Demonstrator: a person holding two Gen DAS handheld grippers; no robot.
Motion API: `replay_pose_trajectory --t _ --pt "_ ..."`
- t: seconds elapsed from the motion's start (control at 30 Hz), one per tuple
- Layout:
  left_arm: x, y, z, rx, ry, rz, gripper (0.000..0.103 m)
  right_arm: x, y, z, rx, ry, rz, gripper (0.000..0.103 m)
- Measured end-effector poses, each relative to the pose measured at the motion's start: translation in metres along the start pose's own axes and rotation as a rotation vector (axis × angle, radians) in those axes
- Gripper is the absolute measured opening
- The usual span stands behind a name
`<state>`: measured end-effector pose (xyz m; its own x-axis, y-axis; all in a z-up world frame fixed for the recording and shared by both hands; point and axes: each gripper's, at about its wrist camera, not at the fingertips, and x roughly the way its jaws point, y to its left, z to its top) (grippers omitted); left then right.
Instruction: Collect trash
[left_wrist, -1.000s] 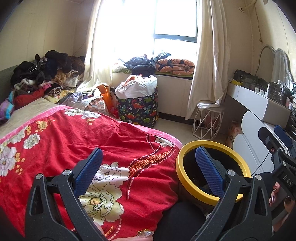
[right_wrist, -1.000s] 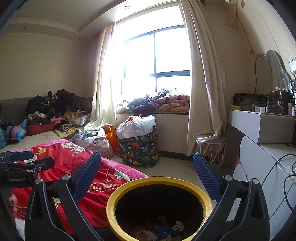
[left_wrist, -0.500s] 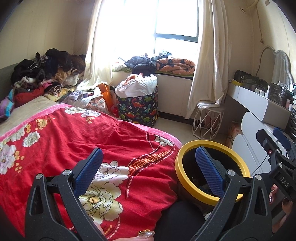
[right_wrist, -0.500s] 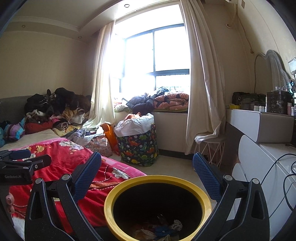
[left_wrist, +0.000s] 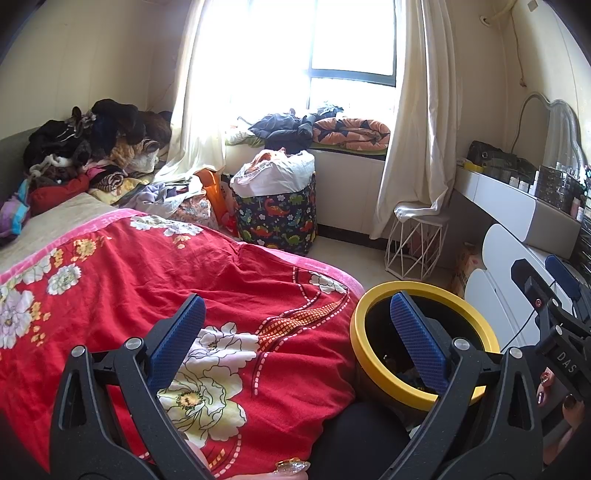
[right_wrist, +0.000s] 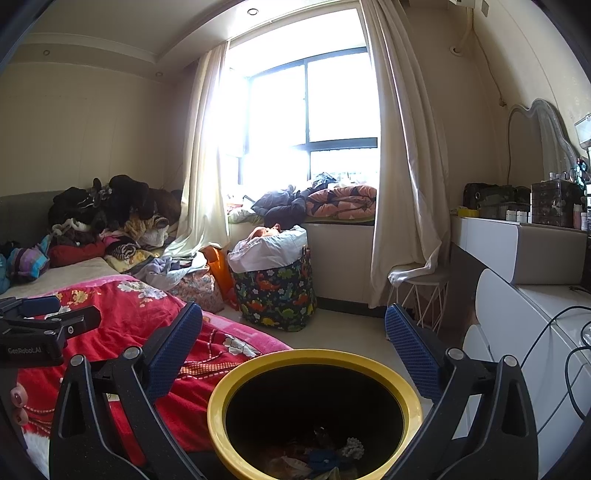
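Below right gripper (right_wrist: 293, 326), yellow-rimmed bin (right_wrist: 406, 391) holds scraps (right_wrist: 321, 458).

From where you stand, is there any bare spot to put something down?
Yes: the red floral blanket lies flat and bare ahead of the left gripper, and pale floor shows between dinosaur basket and yellow bin. The clothes pile crowds the bed's far end.

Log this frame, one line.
left hand-held gripper: open, empty | right hand-held gripper: open, above yellow-rimmed bin | trash: inside bin
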<state>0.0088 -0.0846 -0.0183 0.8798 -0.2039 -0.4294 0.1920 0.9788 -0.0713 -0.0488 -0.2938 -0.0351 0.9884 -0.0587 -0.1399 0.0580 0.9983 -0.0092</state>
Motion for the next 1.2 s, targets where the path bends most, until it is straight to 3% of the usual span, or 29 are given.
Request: replay_pose_trajectory --t 1.2 --pt "0.000 0.000 0.003 -0.005 -0.005 0.000 0.092 -0.001 -0.009 0.001 -0.002 0.003 -0.007 0.097"
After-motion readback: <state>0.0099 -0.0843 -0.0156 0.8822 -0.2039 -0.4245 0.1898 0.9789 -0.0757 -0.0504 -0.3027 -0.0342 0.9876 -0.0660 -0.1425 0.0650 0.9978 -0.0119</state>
